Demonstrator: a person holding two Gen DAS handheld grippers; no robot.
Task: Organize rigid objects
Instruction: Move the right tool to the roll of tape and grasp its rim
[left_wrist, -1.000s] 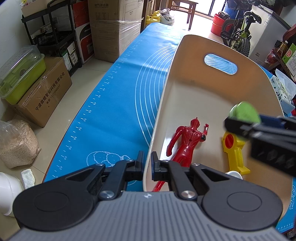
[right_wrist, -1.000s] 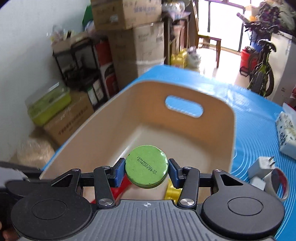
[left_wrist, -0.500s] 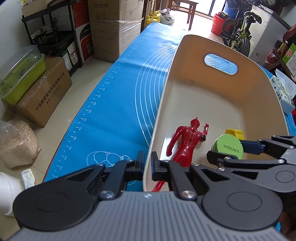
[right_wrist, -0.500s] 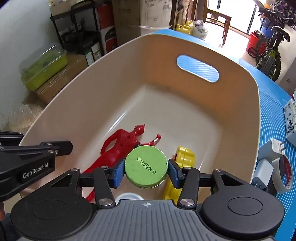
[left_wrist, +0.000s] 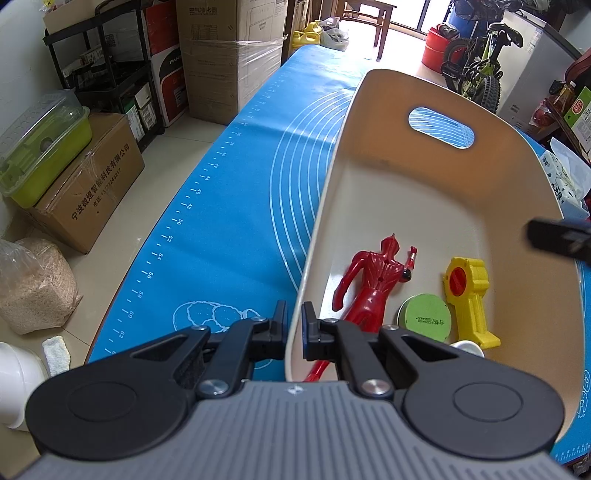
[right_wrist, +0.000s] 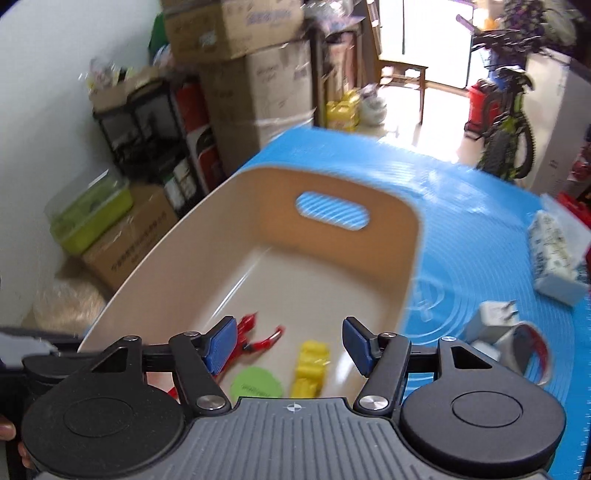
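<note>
- One more object is now in the bin (left_wrist: 369, 122): the green tin (left_wrist: 424, 316), which a second ago was clamped between the pads of the right gripper (right_wrist: 286, 341), lies flat on the bin floor between the red figure (left_wrist: 373, 280) and the yellow toy (left_wrist: 467, 295), just beside both.
- The right gripper's jaws are opening, with nothing between them; the pads stand well apart above the bin, and its view is blurred.
- The left gripper (left_wrist: 293, 325) has not changed: its fingers are still pressed together on the near rim of the bin and hold it steady.
- For the task this means the tin is finished. On the blue mat (right_wrist: 461, 206) to the right of the bin, a white plug (right_wrist: 491, 319), a tape roll (right_wrist: 528, 354) and a tissue pack (right_wrist: 554, 254) are still outside, so I think one of these comes next.
</note>
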